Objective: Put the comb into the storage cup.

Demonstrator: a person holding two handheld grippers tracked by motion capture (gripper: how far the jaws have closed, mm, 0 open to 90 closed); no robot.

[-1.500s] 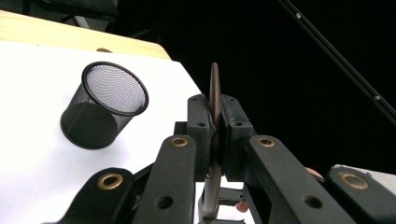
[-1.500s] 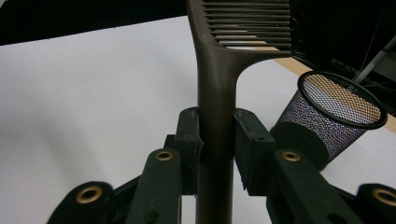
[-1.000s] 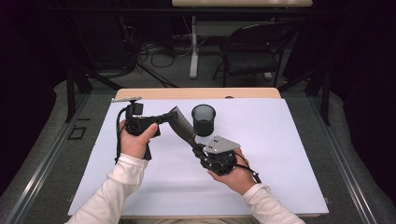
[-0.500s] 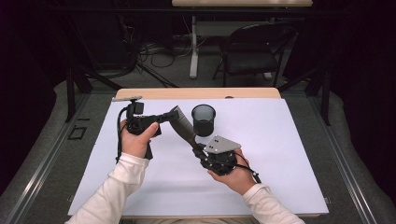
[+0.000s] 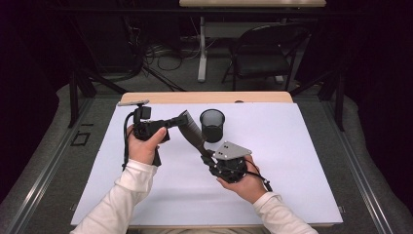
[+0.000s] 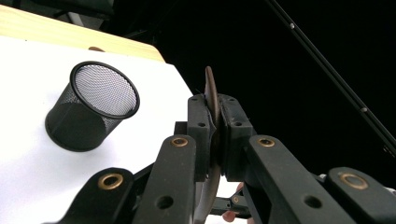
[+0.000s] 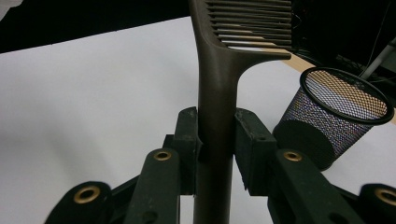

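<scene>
A dark brown comb (image 5: 191,130) hangs above the white sheet, held at both ends. My left gripper (image 5: 178,120) is shut on its toothed end, which stands edge-on between the pads in the left gripper view (image 6: 211,93). My right gripper (image 5: 207,156), with a grey plate on top, is shut on the comb's handle (image 7: 217,93); the teeth rise beyond it. A black mesh cup (image 5: 212,125) stands upright on the sheet just behind the comb, also visible as the cup (image 6: 91,107) and the cup (image 7: 336,112) in the gripper views.
A white sheet (image 5: 292,161) covers the table, with a wooden edge (image 5: 204,97) showing at the far side. Beyond the table stand a black chair (image 5: 263,53) and cables on the floor.
</scene>
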